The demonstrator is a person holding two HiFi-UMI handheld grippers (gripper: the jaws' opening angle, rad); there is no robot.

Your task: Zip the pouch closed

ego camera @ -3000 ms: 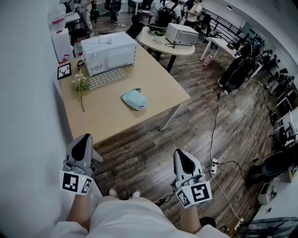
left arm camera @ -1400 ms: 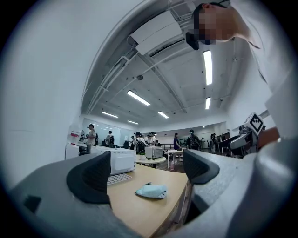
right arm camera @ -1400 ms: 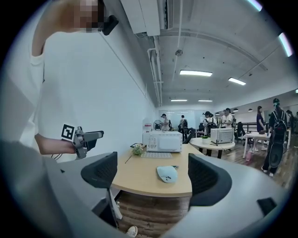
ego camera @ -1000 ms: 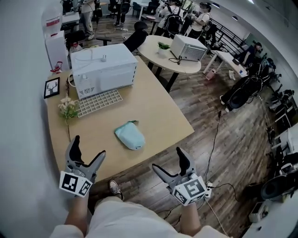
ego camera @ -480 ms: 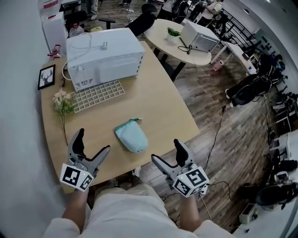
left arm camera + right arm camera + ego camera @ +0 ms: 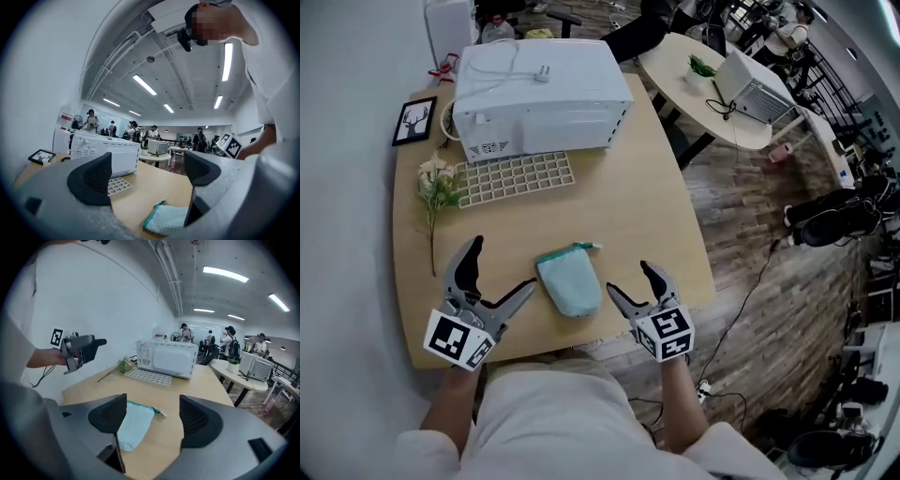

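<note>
Pouch (image 6: 569, 286): pale mint fabric, flat on the wooden counter (image 6: 647, 187) near its front edge, in front of the microwave (image 6: 539, 89). Contents not visible. Can't tell whether the zip is open or shut.

Pouch long axis runs from the front counter edge back toward the microwave, leaning slightly left at the far end. A teal zip band crosses the far short end, and its tab sticks out from the far right corner, pointing right. Microwave door is shut.

Left gripper (image 6: 502, 265): just left of the pouch, held about level over the counter, forearm coming in from the front edge. Jaws wide apart, nothing between them. In the left gripper view the pouch (image 6: 171, 220) sits low and to the right, beside the right-hand jaw and not touching it.

Right gripper (image 6: 628, 279): just right of the pouch at the counter's front edge, tilted nose-down toward the pouch. Jaws apart but have just been closing, with no contact. In the right gripper view the pouch (image 6: 136, 425) lies on the counter ahead of the jaws, toward the left one.

Behind the pouch, in front of the microwave: white grid tray (image 6: 514, 178). Flower sprig (image 6: 436, 187) lies left of the tray.
</note>
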